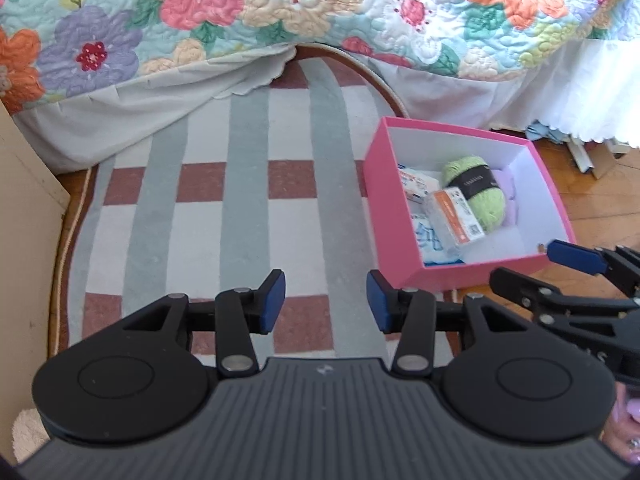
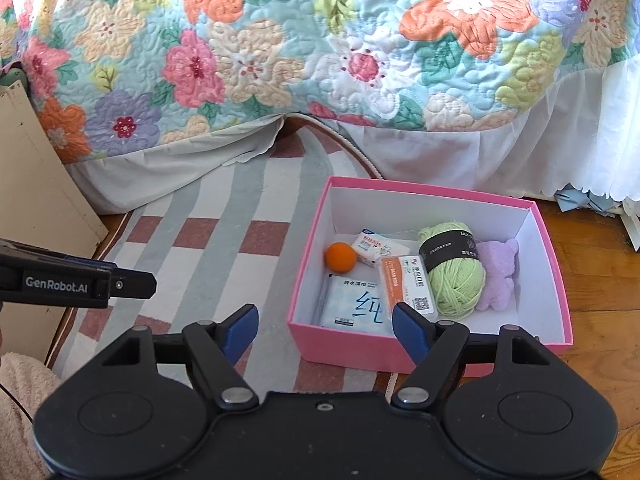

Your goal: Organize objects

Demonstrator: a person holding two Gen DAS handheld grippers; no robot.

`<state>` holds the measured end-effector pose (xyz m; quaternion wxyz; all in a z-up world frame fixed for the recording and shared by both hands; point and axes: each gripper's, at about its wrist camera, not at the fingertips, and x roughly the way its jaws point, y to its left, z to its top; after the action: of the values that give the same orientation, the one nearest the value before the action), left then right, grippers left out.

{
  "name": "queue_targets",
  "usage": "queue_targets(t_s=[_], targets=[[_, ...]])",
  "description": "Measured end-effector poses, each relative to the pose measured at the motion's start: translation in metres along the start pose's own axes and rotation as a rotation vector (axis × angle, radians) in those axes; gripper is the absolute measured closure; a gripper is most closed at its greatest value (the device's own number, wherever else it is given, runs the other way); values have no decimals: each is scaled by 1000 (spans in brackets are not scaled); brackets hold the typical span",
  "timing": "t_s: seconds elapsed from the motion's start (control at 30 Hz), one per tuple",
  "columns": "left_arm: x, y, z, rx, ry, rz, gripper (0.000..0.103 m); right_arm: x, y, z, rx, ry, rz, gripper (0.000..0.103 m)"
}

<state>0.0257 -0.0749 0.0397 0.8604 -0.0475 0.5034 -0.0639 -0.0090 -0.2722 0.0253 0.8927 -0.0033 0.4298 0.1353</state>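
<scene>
An open pink box [image 2: 340, 344] stands on the rug's right edge. Inside lie a green yarn ball [image 2: 456, 276], a purple plush [image 2: 498, 272], an orange ball [image 2: 340, 256], a wet-wipes pack [image 2: 354, 304], an orange-labelled pack [image 2: 406, 284] and a small white carton [image 2: 374, 250]. My right gripper [image 2: 326, 330] is open and empty, just before the box's near wall. My left gripper [image 1: 326, 300] is open and empty over the rug, left of the pink box [image 1: 440, 276]. The yarn [image 1: 476, 188] shows there too.
A checked rug [image 1: 248, 208] covers the floor before a bed with a floral quilt [image 2: 320, 40] and white skirt [image 2: 560, 140]. A beige board [image 2: 36, 184] leans at the left. Wood floor [image 2: 600, 280] and paper scraps [image 2: 580, 200] lie to the right.
</scene>
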Motion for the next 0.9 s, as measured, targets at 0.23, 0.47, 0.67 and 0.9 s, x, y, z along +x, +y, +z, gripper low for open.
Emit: queue_targets(t_s=[0.23,0.47,0.67,0.9], targets=[[-5,8,-10,-3,13,14,57,-4,8,-1,-4,16,-3,19],[-5,16,-13,-14,18,46,46,-3,16,-5,-2,52,-48,4],[-3,21,-15,-24,24,57,32,-5,13,-4,50,60,-57,4],[-3,27,-16,-49,28,59,17,-3,14,-6,35,93,-75,3]])
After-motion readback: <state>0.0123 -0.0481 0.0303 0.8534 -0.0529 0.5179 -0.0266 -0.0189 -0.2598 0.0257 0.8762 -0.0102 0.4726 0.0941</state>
